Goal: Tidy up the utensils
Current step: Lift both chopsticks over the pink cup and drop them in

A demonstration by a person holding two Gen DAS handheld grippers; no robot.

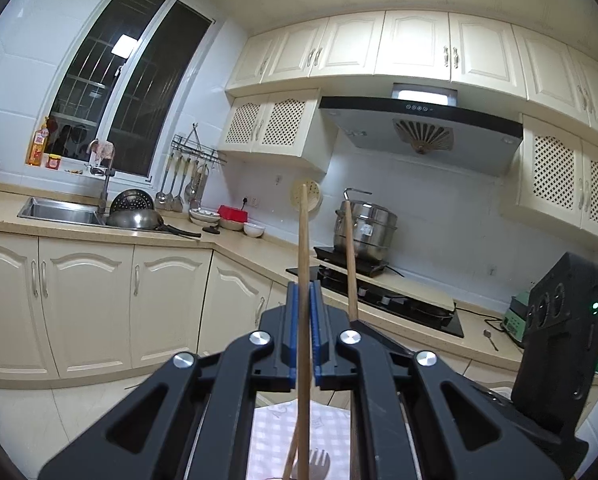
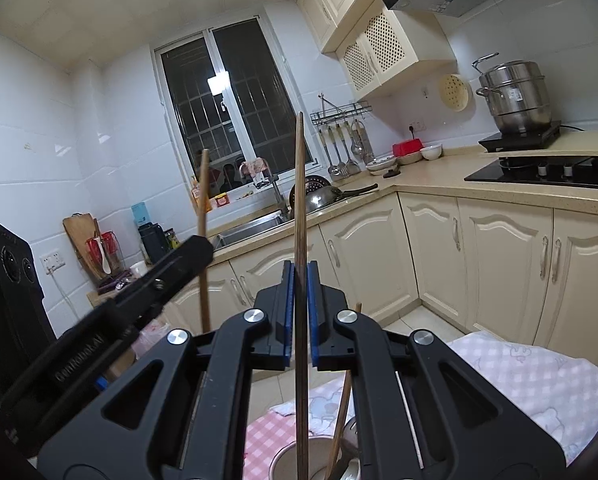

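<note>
In the left wrist view the left gripper (image 1: 303, 320) fills the lower centre of the frame, its blue pads clenched on a light wooden chopstick (image 1: 303, 264) that rises nearly upright to the middle of the picture. Just right of it a second wooden chopstick (image 1: 351, 264) stands up, pinched by the black tip of the right gripper (image 1: 355, 322) reaching in from the lower right. At the bottom edge a fork (image 1: 317, 462) lies on a pink checked cloth (image 1: 275, 432). In the right wrist view the right gripper grasps its darker-looking chopstick upright at centre frame, while the left gripper enters from the lower left with its stick. Near the bottom edge another chopstick (image 2: 341, 408) leans in a round metal cup (image 2: 287, 460) on the cloth
</note>
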